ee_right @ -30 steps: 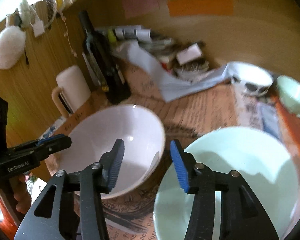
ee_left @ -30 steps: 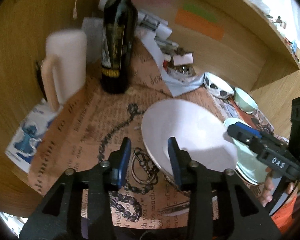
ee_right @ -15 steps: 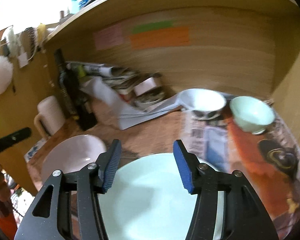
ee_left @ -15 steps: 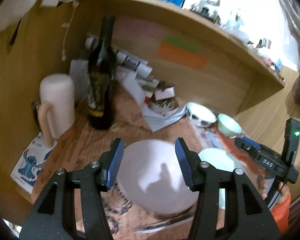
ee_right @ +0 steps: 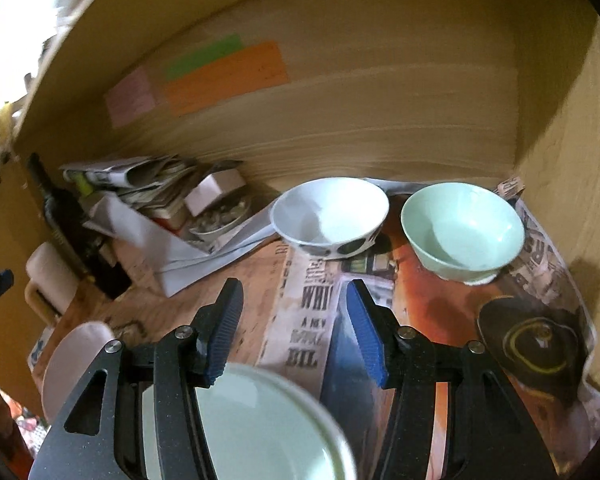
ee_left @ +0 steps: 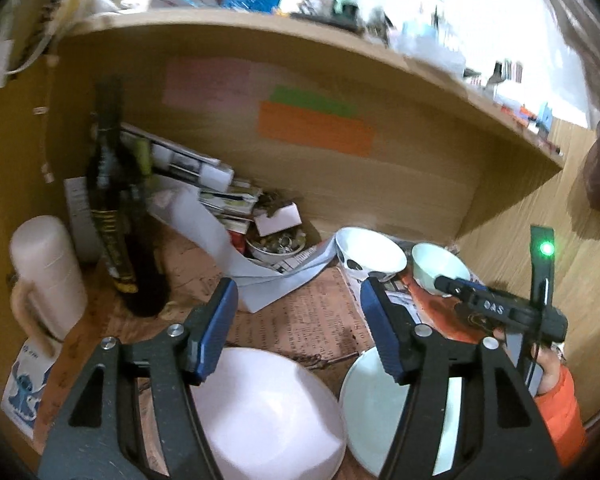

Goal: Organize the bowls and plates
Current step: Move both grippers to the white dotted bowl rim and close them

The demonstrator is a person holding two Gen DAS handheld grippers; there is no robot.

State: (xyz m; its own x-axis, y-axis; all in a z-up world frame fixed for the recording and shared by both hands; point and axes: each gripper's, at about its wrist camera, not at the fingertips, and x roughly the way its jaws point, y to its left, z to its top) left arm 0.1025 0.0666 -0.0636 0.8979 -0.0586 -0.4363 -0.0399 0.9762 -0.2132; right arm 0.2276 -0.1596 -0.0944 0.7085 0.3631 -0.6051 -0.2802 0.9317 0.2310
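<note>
Both grippers, left (ee_left: 296,332) and right (ee_right: 296,332), have backed off empty, tongs apart; rigid, slippery, breakable pink bowl (ee_left: 268,412) wants a rim grip.

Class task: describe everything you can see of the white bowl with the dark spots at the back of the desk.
The spotted bowl is glossy, ceramic-looking, white inside with large dark spots low on its outer wall. It stands upright and looks empty, on printed paper near the wooden back panel, left of the pale green bowl without touching it. No gripper touches it.
</note>
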